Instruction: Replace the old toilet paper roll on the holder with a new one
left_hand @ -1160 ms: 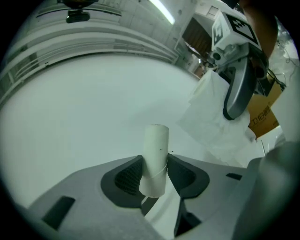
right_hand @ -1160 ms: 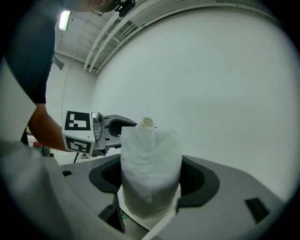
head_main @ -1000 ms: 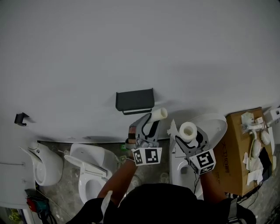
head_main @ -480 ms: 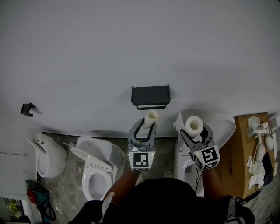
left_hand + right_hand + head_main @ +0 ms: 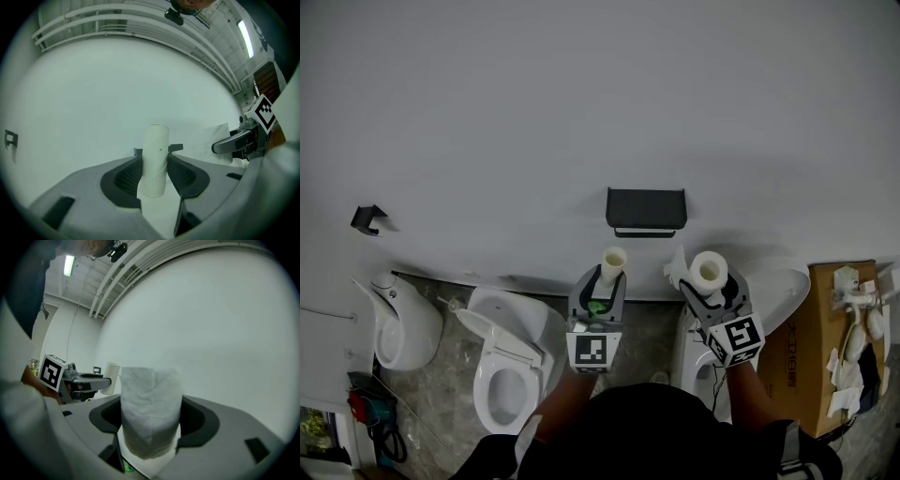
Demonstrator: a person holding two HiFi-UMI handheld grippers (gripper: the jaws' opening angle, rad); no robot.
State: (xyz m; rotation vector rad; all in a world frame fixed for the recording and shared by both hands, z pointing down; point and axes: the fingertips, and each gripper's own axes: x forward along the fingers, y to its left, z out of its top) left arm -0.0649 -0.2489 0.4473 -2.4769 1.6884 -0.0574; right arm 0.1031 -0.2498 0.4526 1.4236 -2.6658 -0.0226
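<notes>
Rolled upright now, the bare cardboard tube (image 5: 613, 260) sits clamped in the left gripper (image 5: 155, 159), the right gripper (image 5: 710, 286) pinching the new roll (image 5: 707, 270) beside it, both short of the empty black holder (image 5: 646, 210) on the far wall, so next, I'd say, slide that roll on.

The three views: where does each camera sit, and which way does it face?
Head view: on the head, looking down at wall, holder, toilets; both forearms show.
Left gripper view: on the left gripper, facing the wall; its jaws clamp the cardboard tube; right gripper at right.
Right gripper view: on the right gripper, facing the wall; its jaws clamp the new roll.
Shared: all three show the cardboard tube.
</notes>
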